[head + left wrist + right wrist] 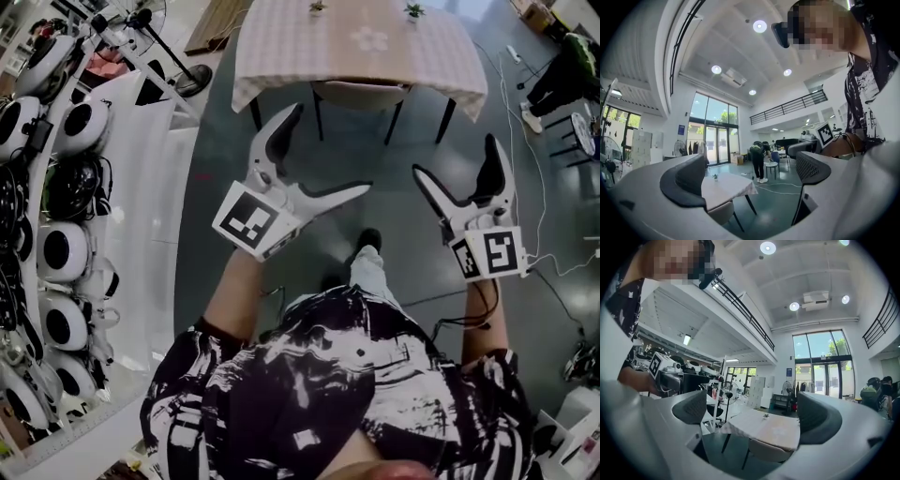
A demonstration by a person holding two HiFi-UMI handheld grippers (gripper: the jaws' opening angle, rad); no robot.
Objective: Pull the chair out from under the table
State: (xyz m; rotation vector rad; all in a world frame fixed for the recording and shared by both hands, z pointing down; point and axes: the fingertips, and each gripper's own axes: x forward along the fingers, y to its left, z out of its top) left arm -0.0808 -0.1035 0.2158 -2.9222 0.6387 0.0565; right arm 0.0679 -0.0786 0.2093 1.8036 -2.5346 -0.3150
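Note:
A table (361, 42) with a pale checked cloth stands ahead on the dark floor. A beige chair (361, 94) is tucked under its near side, with only its back and black legs showing. My left gripper (323, 155) is held open in the air short of the table and holds nothing. My right gripper (457, 159) is open too, level with it on the right. In the left gripper view the chair (719, 213) sits below the table (726, 187), far beyond the gripper (750, 173). The right gripper view shows the chair (768, 451) under the table (768, 425), well past the gripper (752, 411).
A rack of white round helmets (56, 187) lines the left side, with a standing fan (141, 28) behind it. Cables (525, 122) trail over the floor at the right. Small potted plants (413, 10) stand on the table. A person (757, 159) bends over in the background.

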